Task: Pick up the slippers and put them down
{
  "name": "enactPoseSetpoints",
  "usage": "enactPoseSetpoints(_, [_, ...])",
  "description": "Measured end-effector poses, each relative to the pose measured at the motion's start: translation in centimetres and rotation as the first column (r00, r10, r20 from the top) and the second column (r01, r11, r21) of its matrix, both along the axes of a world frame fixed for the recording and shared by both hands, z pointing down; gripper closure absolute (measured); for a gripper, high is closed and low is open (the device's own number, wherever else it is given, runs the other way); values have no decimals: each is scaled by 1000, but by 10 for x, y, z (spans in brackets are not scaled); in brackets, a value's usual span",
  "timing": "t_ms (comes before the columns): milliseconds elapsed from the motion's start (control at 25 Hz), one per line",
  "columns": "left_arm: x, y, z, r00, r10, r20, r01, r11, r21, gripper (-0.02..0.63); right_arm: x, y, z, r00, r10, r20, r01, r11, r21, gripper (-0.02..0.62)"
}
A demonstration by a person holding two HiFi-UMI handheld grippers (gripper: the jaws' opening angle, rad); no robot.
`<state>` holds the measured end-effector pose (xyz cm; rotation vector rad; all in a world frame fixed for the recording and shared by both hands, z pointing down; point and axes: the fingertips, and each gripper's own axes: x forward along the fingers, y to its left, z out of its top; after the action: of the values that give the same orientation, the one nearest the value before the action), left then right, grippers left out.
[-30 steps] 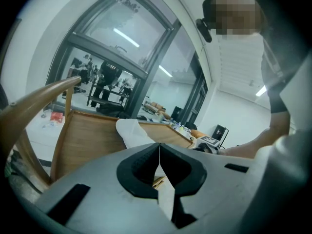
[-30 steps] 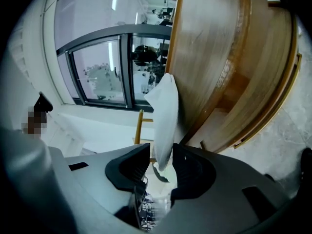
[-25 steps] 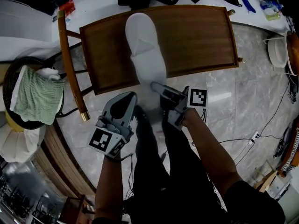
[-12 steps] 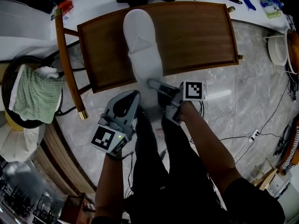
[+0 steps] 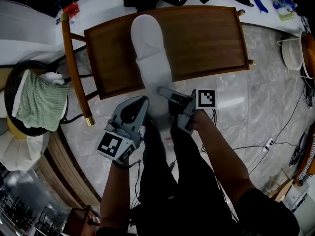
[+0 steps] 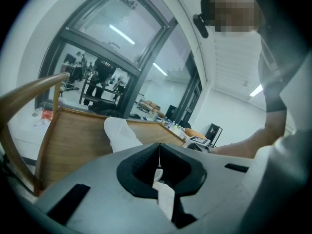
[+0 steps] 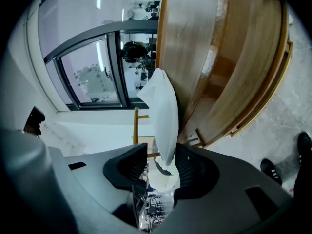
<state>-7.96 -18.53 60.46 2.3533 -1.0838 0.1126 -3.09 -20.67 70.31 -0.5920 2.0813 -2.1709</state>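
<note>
A white slipper [image 5: 150,48] lies lengthwise on the wooden chair seat [image 5: 206,38], with its near end hanging over the front edge between my two grippers. My left gripper [image 5: 143,100] sits at the left of that end. In the left gripper view its jaws [image 6: 158,150] meet, with white slipper fabric caught between them and the slipper [image 6: 119,133] running ahead. My right gripper [image 5: 163,90] is at the right side. In the right gripper view its jaws [image 7: 163,162] are opening. The slipper [image 7: 163,106] stands between them, and a gap shows beside the left pad.
A curved chair back rail [image 5: 74,68] runs down the left. A green towel [image 5: 39,102] lies in a dark round basket beyond it. The person's dark-trousered legs [image 5: 167,171] stand on the marble floor [image 5: 266,107]. Cables [image 5: 246,149] trail at the right.
Both grippers and the slipper stay in the same places; only the view shifts a little.
</note>
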Motion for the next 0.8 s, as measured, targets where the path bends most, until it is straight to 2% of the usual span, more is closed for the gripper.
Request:
enactPoseSetpoints(240, [-3, 7, -8, 1000, 5, 21, -5, 1000, -17, 594, 26, 19, 4, 999, 16, -39, -18, 998, -52, 434])
enactPoseSetpoints(360, [-3, 8, -22, 1000, 7, 25, -6, 1000, -7, 594, 41, 27, -3, 997, 8, -77, -12, 999, -47, 434])
enactPoseSetpoints(480, [-4, 10, -42, 999, 11, 35, -12, 1000, 15, 594, 46, 29, -35, 999, 6, -52, -4, 999, 41, 436])
enactPoseSetpoints(600, [-6, 12, -70, 999, 4, 34, -6, 999, 42, 594, 49, 31, -79, 997, -27, -70, 39, 985, 168, 438])
enactPoseSetpoints(640, [-7, 13, -81, 999, 1, 36, -3, 999, 52, 594, 47, 31, -99, 997, -41, -60, 53, 975, 214, 455])
enactPoseSetpoints(680, [-7, 14, -93, 999, 0, 38, -3, 998, 64, 594, 45, 31, -121, 998, -51, -32, 58, 965, 257, 505])
enactPoseSetpoints(800, [-4, 16, -131, 998, 15, 58, -22, 994, 111, 594, 36, 27, -195, 992, -90, 91, 47, 916, 397, 531])
